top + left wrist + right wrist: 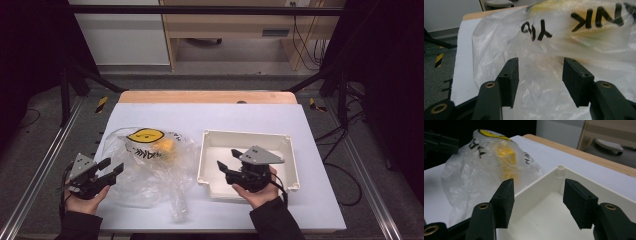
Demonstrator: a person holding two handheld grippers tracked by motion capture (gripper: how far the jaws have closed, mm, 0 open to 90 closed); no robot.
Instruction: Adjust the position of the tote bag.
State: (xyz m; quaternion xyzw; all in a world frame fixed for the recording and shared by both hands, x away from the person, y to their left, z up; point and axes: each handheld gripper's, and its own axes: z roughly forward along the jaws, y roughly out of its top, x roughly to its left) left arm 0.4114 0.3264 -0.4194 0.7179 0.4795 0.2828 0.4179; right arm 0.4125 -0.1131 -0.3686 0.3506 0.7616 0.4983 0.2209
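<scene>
**Both grippers close in on the plastic bag**

Here, the left gripper (111,171) holds its 2 jaws apart with nothing pinched; in the left gripper view the bag's crinkled film lies between and beyond the pads (512,75), not pressed by them. The right gripper (229,160) also stands parted and empty, its jaws hovering over the tray's left half and pointing toward the bag. Judging by this, the 2 tools are set to grasp the bag from opposite sides.

The plastic bag (150,167) lies on the white mat (260,117), just left of the tray and touching or nearly touching its wall. It is thin, translucent and slumped, printed with black letters and a yellow oval, and something yellow (165,146) shows through near its top.

The tray (246,136), right of the bag, is a rigid cream rectangular box with upright walls, rounded corner posts and a bare floor, probably the destination for the contents.
</scene>
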